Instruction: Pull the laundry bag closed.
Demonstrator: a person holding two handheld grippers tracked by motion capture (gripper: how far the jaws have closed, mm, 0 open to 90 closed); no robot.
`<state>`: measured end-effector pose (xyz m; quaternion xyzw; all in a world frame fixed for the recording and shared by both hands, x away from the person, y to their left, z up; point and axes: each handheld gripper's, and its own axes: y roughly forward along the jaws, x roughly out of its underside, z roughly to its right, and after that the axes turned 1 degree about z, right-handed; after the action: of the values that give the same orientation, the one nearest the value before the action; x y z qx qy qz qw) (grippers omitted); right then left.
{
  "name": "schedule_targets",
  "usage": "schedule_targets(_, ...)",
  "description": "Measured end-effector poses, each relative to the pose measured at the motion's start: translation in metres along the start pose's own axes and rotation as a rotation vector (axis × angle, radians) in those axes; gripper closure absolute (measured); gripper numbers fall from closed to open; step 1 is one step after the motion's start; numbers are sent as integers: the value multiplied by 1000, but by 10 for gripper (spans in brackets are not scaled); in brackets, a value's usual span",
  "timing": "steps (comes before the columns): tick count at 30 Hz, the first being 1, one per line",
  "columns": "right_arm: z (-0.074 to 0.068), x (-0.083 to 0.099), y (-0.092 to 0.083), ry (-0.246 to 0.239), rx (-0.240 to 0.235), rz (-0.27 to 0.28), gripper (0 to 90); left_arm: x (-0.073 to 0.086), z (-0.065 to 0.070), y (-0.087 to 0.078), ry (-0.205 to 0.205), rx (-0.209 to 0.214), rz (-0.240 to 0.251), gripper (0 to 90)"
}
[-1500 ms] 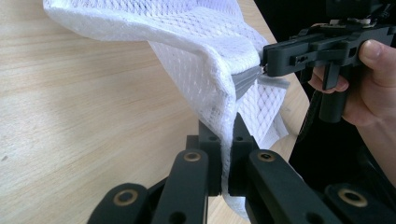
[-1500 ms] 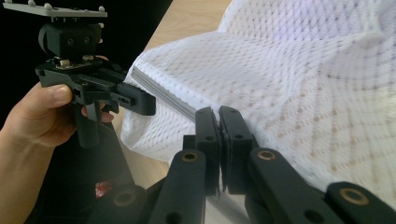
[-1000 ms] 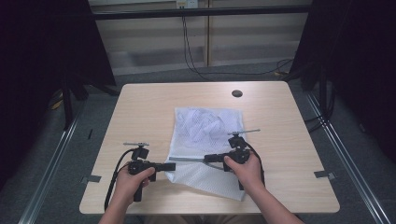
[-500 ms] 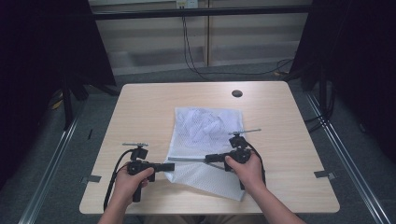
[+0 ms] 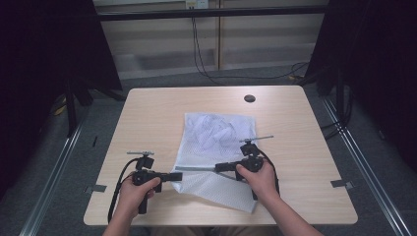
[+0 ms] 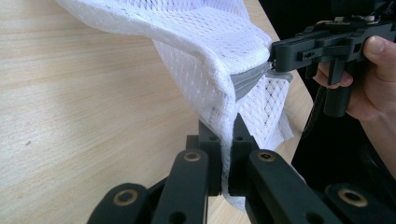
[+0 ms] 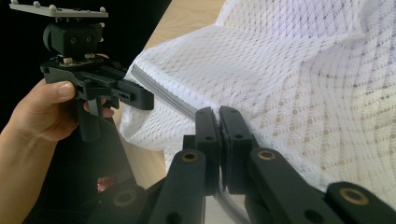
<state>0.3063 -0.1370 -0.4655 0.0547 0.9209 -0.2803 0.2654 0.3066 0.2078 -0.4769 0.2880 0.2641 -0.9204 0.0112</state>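
Note:
A white mesh bag (image 5: 216,132) lies flat on the middle of the wooden table (image 5: 157,113), with its near part lifted. Along that lifted edge runs a grey zipper strip (image 5: 196,168), stretched taut between my two grippers. My left gripper (image 5: 178,176) is shut on the bag's left corner. In the left gripper view the mesh (image 6: 201,46) hangs folded between the closed jaws (image 6: 227,133). My right gripper (image 5: 220,168) is shut on the zipper edge farther right. In the right gripper view the closed jaws (image 7: 218,116) pinch the grey strip (image 7: 159,91) beside the mesh (image 7: 303,79).
A dark round grommet (image 5: 250,98) sits near the table's far edge. Black cables (image 5: 196,49) hang behind the table, and dark curtains stand on both sides. Bare tabletop lies left and right of the bag.

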Motion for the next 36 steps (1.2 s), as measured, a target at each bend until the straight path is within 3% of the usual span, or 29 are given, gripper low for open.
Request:
schedule_targets(6,-1,0,-2,-4,2,9,871,-1,0,2,-18,5,7,883)
schedule_targets(17,5,2,-12,2,12,20,871,-4,0,2,15,-2,0,882)
schedule_targets(19,5,2,-13,2,11,24,871,-4,1,3,-5,-2,3,882)
schedule_targets(21,6,3,-14,-1,19,22,871,-4,-1,2,10,-20,1,883)
schedule_targets(24,9,3,-19,13,32,33,871,-4,-1,1,-3,-8,7,882)
schedule_targets(25,11,3,-20,20,30,38,870,-5,-2,0,13,-12,4,882)
schedule_targets(29,11,4,-23,18,32,42,870,-5,-1,1,-13,-7,12,883)
schedule_targets(31,11,4,-23,18,31,43,870,-5,-2,0,13,-14,4,882)
schedule_targets(36,10,4,-23,14,27,41,871,-4,-1,-1,2,-7,8,882)
